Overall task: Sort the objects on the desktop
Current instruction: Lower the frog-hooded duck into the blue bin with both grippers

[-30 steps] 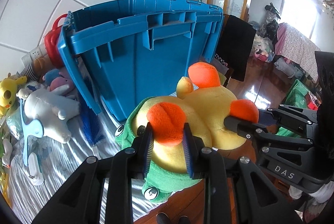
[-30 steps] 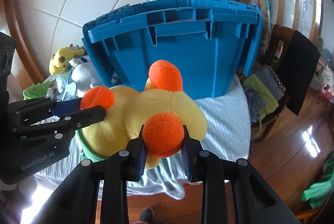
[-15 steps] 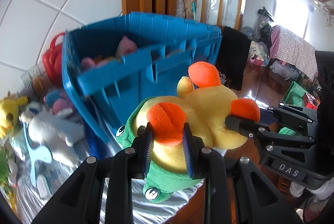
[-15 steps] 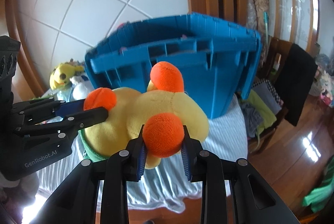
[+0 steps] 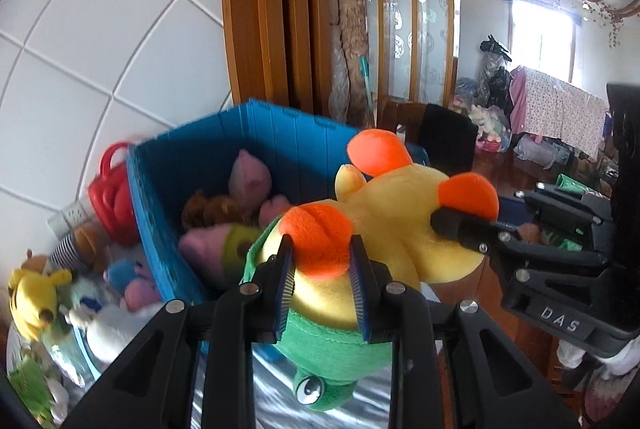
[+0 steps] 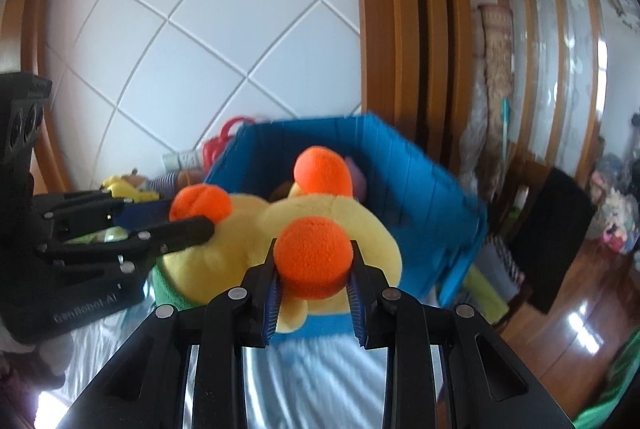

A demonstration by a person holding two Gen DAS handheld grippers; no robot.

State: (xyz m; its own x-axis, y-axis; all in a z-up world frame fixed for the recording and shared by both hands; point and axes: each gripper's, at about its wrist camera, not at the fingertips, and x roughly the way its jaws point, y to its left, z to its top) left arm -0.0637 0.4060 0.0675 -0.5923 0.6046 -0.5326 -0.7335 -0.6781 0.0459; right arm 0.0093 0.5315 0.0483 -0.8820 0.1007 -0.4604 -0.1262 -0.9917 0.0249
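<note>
A yellow plush duck (image 5: 404,225) with orange feet and a green frog hood hangs in the air in front of a blue plastic crate (image 5: 168,197). My left gripper (image 5: 320,261) is shut on one orange foot of the plush. My right gripper (image 6: 313,265) is shut on another orange foot of the duck (image 6: 332,221). Each gripper shows in the other's view: the right one (image 5: 464,225) at the right, the left one (image 6: 192,221) at the left. The crate (image 6: 416,189) stands open behind the plush, with several soft toys (image 5: 248,177) inside.
Left of the crate lie a red basket (image 5: 112,201), a yellow Pikachu plush (image 5: 34,297) and several other soft toys on a striped cloth (image 6: 312,373). A white tiled wall rises behind. To the right are a dark chair (image 6: 552,241) and a wooden floor.
Both grippers have risen with the duck held between them. The crate, seen from the side before, now shows its open top and the toys inside.
</note>
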